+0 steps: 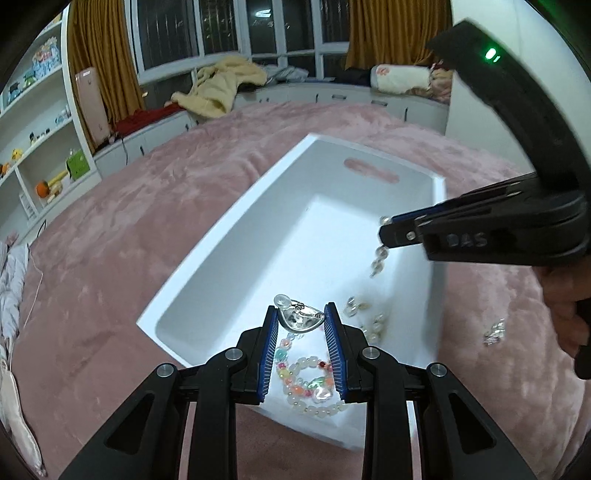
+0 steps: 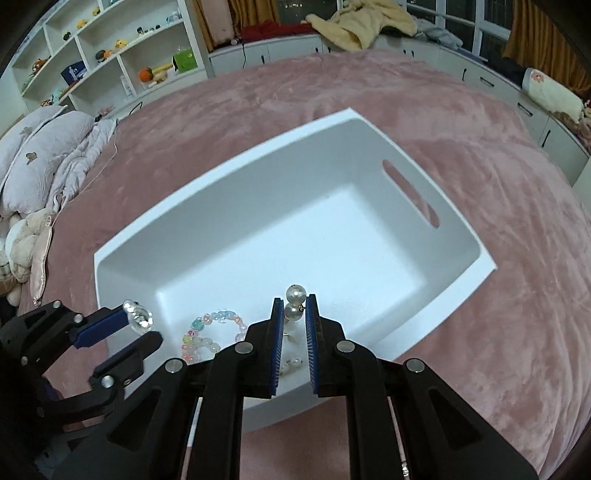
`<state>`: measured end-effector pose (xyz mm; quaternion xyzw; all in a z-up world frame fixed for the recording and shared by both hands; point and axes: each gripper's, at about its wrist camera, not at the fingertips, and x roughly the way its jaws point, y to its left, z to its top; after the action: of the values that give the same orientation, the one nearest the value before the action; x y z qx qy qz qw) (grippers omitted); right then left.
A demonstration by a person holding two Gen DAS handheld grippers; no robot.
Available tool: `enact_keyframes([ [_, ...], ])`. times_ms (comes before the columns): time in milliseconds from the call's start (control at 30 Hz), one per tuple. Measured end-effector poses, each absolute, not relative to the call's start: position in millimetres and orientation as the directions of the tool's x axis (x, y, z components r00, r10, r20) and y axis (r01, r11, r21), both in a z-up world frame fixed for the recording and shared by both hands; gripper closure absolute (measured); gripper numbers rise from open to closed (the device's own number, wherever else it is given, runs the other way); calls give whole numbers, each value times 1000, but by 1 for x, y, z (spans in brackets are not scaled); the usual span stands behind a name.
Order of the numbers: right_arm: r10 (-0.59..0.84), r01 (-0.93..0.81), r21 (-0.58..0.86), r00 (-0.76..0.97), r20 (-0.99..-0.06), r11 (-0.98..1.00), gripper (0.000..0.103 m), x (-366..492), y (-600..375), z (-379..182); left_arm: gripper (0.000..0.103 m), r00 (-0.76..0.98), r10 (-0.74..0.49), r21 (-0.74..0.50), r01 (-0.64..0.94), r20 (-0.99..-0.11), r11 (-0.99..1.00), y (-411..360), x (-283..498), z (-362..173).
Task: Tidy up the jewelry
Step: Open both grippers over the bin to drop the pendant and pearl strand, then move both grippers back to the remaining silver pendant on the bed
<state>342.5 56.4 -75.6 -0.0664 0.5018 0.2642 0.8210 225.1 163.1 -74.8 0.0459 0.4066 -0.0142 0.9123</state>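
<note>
A white bin (image 1: 229, 236) (image 2: 207, 206) sits on a pink bedspread. A colourful bead bracelet (image 1: 306, 384) (image 2: 201, 339) lies in its near end. My left gripper (image 1: 300, 317) (image 2: 142, 325) is shut on a silver, clear-stoned jewelry piece (image 1: 299, 321) (image 2: 137, 314) and holds it over the bin's near end. My right gripper (image 2: 294, 304) (image 1: 384, 230) is shut on a pearl bead strand (image 2: 294, 301) (image 1: 378, 258). The strand hangs down over the bin's right side. More pearl beads (image 1: 364, 317) show blurred below it.
A small clear jewelry piece (image 1: 493, 332) lies on the pink bedspread (image 1: 110, 240) right of the bin. Pillows and bedding (image 2: 44, 147) lie at the left. White shelves (image 2: 110, 48) and a window bench with clothes (image 2: 362, 26) stand behind the bed.
</note>
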Motion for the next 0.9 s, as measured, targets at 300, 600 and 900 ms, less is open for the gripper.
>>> enact_keyframes([
  [300,362,-508,161,326,-873,846,90,344,65,-96,73,641,3,57,64,-767,996,161,232,-92],
  [600,364,-514,143,360,-859,846,36,341,67,-92,38,647,7,47,46,-763,998,163,231,-94],
  [900,383,-487,157,409,-828,859,18,333,44,-69,26,657,-16,33,62,-754,998,160,219,-88],
])
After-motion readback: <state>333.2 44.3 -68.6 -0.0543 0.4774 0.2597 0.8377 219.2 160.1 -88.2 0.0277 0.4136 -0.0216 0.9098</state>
